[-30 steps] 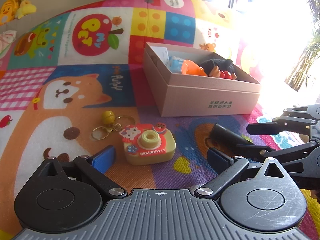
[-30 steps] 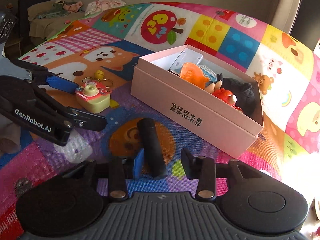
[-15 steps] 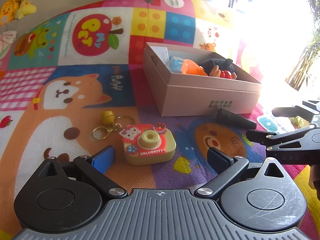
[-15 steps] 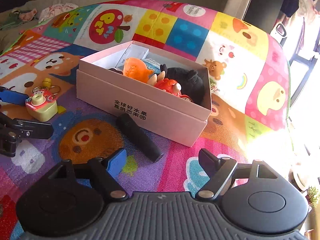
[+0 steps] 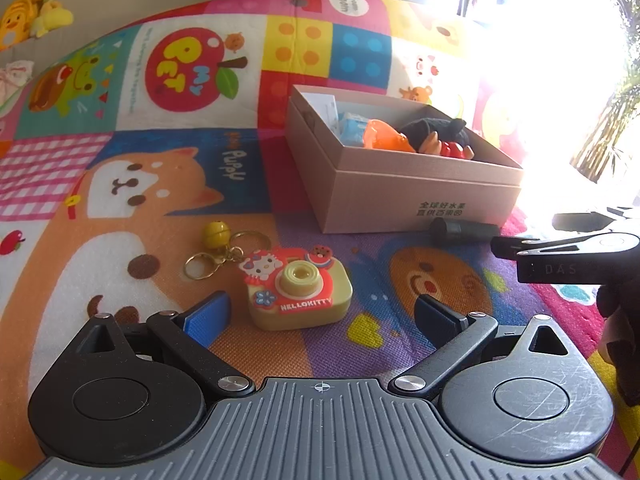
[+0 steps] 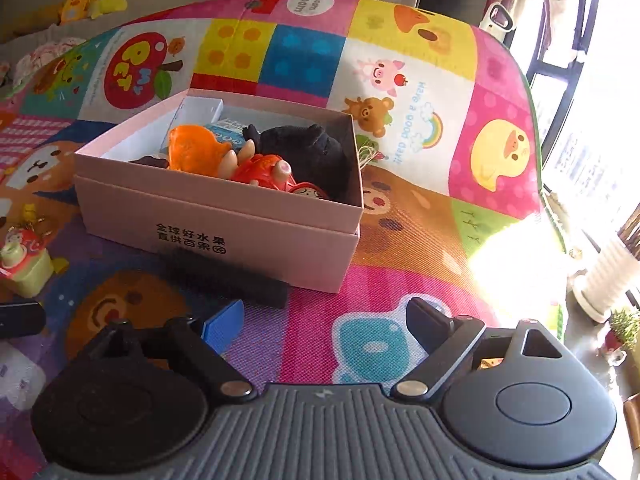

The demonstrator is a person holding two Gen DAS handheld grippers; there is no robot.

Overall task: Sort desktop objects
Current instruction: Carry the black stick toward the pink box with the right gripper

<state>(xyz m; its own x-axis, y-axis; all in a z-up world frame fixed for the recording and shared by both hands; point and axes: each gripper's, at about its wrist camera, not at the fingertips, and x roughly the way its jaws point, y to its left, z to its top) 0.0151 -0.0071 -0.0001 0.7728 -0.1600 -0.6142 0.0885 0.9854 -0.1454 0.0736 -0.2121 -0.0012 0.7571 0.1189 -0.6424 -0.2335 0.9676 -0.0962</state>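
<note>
A pink cardboard box (image 5: 400,192) stands on the colourful play mat and holds an orange toy (image 6: 192,152), a red figure (image 6: 264,172) and a black plush (image 6: 308,152). A black cylinder (image 5: 460,230) lies against the box's front wall; it also shows in the right wrist view (image 6: 228,276). A yellow Hello Kitty camera keychain (image 5: 298,292) lies just ahead of my open, empty left gripper (image 5: 320,312). My right gripper (image 6: 324,316) is open and empty, to the right of the cylinder.
The play mat (image 5: 120,200) covers the whole surface. The keychain's yellow bell and rings (image 5: 218,248) lie left of the camera. Plush toys (image 5: 28,12) sit at the far back left. A white plant pot (image 6: 608,280) stands past the mat's right edge.
My right gripper opened, let go of the black cylinder and drew back to the right. The cylinder now lies against the box front. My left gripper has not moved.
</note>
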